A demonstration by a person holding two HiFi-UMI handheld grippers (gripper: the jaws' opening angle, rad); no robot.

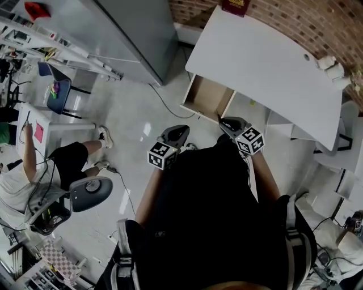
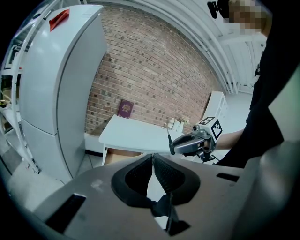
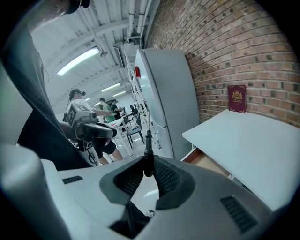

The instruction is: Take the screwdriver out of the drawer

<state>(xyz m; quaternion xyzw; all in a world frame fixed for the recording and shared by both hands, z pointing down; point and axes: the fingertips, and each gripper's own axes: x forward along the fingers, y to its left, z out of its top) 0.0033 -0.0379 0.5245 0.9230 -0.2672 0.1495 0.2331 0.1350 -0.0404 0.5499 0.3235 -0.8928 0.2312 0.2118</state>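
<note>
My right gripper [image 3: 148, 162] is shut on the black handle of a screwdriver [image 3: 148, 152], whose thin shaft sticks up beyond the jaws. In the left gripper view the same screwdriver [image 2: 169, 140] pokes up from the right gripper [image 2: 180, 145]. The drawer [image 1: 205, 97] of the white desk [image 1: 266, 62] stands pulled open, its wooden bottom bare. Both grippers are held over the floor just in front of it, the right gripper [image 1: 222, 121] near the drawer's right corner. My left gripper [image 2: 153, 158] is shut, pads together with nothing between them, and sits to the left [image 1: 182, 131].
A tall grey cabinet [image 1: 130, 34] stands left of the desk. A maroon book [image 1: 233, 5] leans at the desk's back, and small white items [image 1: 332, 68] sit at its right end. A seated person [image 1: 68, 161], an office chair [image 1: 88, 192] and a blue chair [image 1: 57, 93] are to the left.
</note>
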